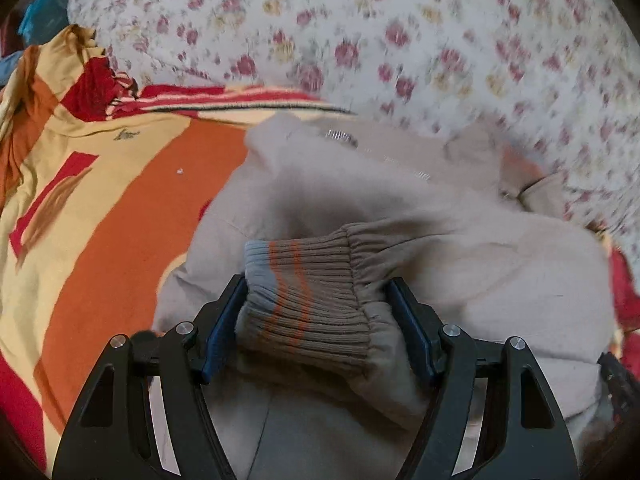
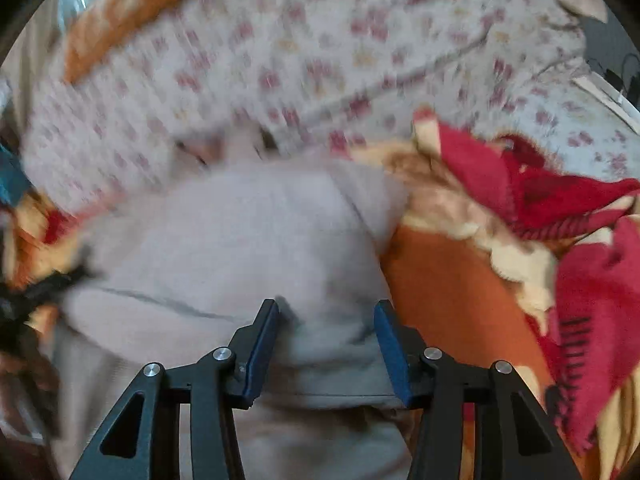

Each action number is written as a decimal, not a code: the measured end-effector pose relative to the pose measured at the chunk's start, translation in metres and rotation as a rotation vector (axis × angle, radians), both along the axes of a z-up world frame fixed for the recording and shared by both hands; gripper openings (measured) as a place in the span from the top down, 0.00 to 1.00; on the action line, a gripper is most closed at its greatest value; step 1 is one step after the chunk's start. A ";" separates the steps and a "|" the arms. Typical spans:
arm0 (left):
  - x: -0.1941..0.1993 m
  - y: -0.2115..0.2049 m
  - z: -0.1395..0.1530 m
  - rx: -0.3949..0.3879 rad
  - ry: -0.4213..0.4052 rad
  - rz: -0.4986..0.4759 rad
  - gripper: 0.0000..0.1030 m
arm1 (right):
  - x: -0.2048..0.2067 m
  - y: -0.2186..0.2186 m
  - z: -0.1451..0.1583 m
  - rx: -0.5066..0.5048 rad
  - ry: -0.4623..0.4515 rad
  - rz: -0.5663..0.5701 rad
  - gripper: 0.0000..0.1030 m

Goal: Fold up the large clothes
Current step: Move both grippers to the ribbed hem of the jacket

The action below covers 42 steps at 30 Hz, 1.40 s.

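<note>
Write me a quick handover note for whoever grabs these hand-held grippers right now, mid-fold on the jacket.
Left hand-held gripper: clamped across the ribbed cuff of the beige jacket, sleeve drawn over the body.
Right hand-held gripper: jaws part open astride jacket fabric; the blurred view does not show whether the pads press on it.
Jacket lies bunched on the orange patterned blanket, zipper at its far edge, floral sheet beyond.
Done: one sleeve gathered.
Left: lay the sleeve flat, fold the body.

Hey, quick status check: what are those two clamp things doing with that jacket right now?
Left tool clamped on the jacket's ribbed cuff. Right tool over the beige jacket, grip unclear. Blanket underneath; nothing blocking.
</note>
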<state>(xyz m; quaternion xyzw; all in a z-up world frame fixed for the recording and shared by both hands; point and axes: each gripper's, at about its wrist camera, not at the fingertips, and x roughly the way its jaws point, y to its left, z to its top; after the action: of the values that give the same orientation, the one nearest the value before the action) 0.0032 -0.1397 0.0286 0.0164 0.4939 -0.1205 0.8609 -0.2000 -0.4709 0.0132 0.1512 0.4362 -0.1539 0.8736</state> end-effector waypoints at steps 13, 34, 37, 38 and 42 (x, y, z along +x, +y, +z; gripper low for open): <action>-0.041 0.029 0.038 -0.059 -0.036 -0.045 0.30 | -0.075 0.004 0.017 -0.006 0.026 0.024 0.42; -0.150 0.074 0.073 0.008 -0.135 -0.138 0.31 | -0.164 0.047 0.001 0.109 0.070 0.109 0.27; -0.161 0.080 0.071 0.005 -0.127 -0.142 0.31 | -0.171 0.052 0.000 0.108 0.078 0.119 0.27; -0.163 0.081 0.071 0.006 -0.126 -0.145 0.31 | -0.172 0.053 -0.001 0.109 0.081 0.123 0.27; -0.173 0.083 0.069 0.029 -0.131 -0.155 0.31 | -0.180 0.057 -0.003 0.109 0.088 0.132 0.27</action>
<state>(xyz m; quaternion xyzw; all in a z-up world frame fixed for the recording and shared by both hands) -0.1701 -0.0564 0.0975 0.0750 0.4355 -0.1780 0.8792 -0.3800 -0.4136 0.0097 0.1626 0.4909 -0.0788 0.8523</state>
